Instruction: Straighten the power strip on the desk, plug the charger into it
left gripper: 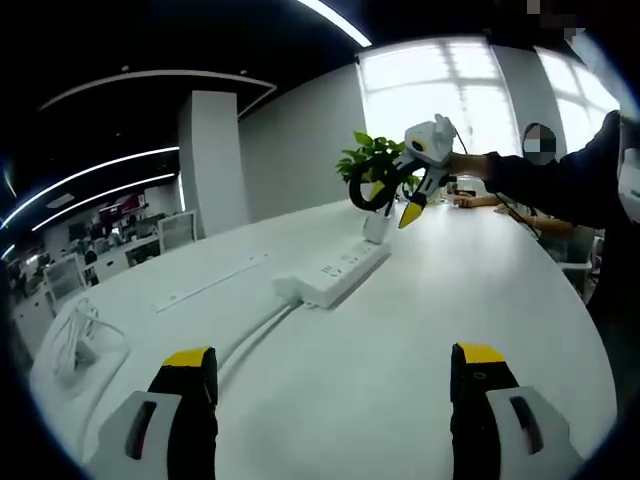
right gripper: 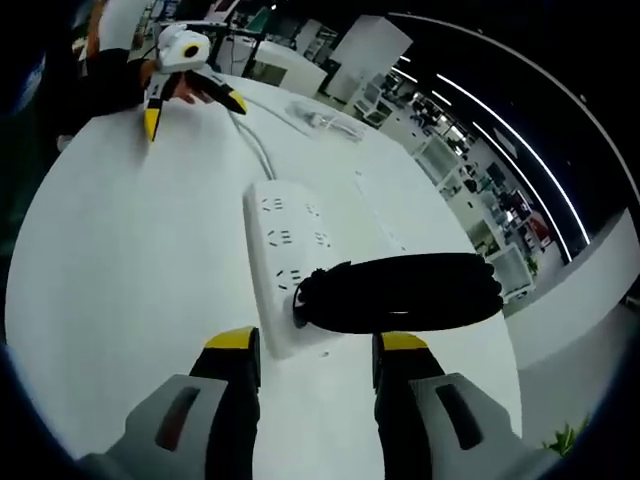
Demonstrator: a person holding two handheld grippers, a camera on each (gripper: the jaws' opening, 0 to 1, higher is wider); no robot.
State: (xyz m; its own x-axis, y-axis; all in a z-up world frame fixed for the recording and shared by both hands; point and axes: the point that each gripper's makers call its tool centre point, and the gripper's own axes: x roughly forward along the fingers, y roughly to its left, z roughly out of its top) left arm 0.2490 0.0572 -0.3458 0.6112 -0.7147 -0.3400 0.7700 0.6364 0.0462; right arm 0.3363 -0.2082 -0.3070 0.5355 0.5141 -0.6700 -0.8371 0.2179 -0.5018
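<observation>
The right gripper hangs over the near end of the white power strip, its jaws narrowly parted and holding nothing. Just ahead of them a black coiled charger cable sits plugged into the strip's end socket. The strip lies flat on the white desk. The left gripper hovers low over the desk, jaws spread wide and empty, well back from the strip. A green plant stands beyond.

Bare desk lies open before the power strip; a coiled cable crowds the side.
</observation>
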